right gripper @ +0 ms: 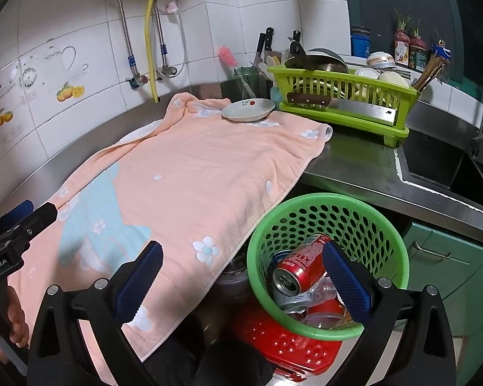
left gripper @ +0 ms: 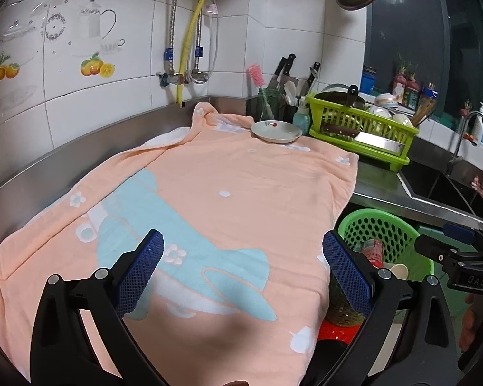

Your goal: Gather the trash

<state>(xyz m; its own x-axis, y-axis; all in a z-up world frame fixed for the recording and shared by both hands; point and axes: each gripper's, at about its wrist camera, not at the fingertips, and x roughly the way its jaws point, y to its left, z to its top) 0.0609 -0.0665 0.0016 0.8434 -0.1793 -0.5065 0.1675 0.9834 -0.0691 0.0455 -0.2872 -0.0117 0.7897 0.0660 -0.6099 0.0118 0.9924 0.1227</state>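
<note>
Both wide open, empty: left gripper (left gripper: 243, 270), right gripper (right gripper: 241, 276). Below right gripper, red soda can (right gripper: 301, 265) in green basket (right gripper: 399, 257): light, thin-walled, dentable, probably slippery; best gripped across mid-body.

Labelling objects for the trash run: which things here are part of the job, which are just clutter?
Job:
- green basket, beside the counter
- red can in it
- other trash under the can

Clutter:
- towel spread on the counter
- plate on the towel
- dish rack
- cleaver on the rack's front
- sink
</note>
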